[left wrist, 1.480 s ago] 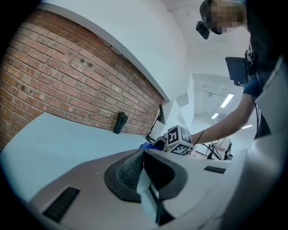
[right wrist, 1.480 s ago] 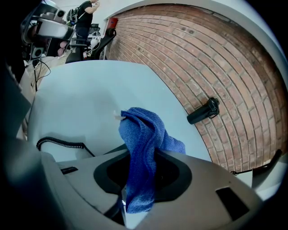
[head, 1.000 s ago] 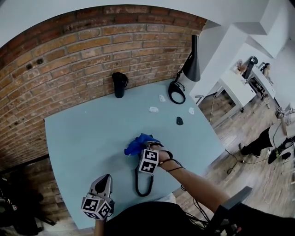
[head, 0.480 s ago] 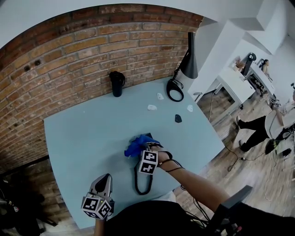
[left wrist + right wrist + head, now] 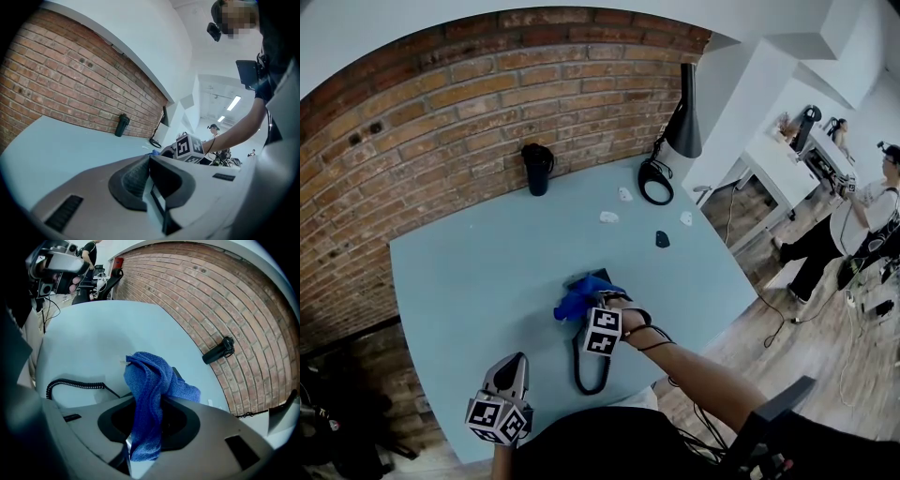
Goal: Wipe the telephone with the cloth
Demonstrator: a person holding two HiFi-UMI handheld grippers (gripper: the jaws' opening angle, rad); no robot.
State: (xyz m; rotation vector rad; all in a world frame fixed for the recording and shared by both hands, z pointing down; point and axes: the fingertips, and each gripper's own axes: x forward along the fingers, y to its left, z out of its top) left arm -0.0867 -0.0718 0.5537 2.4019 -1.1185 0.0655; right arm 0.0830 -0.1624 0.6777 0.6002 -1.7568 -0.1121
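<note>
Jaws of the right gripper (image 5: 587, 307) are seen clamped on the cloth (image 5: 575, 296), a soft blue terry piece that is bunched into folds and draped forward over the jaw tips; in the right gripper view the same gripper (image 5: 147, 427) is shown with the looped pile of the cloth (image 5: 150, 380) pinched between its dark pads. The telephone (image 5: 598, 277) is mostly covered by the cloth, near the middle of the table (image 5: 469, 272), and only a dark, flat-edged corner (image 5: 176, 375) can be made out past the folds. Its black coiled cord (image 5: 578, 370) is laid in a long loop toward the near edge, and its tight spirals are shown at the left in the right gripper view (image 5: 75, 385). The left gripper (image 5: 519, 360) is held at the near left, well apart from the telephone, with its ribbed pads pressed together on nothing (image 5: 150, 164). The table is smooth, matte and pale blue. At its far side a black cylindrical bottle (image 5: 537, 169) is stood upright against the rough red brick wall (image 5: 441, 103). To the far right a black lamp (image 5: 686, 112) with a cone shade and a ring base is placed, and a few small white bits (image 5: 608, 218) and one dark bit (image 5: 662, 240) are scattered near it.
</note>
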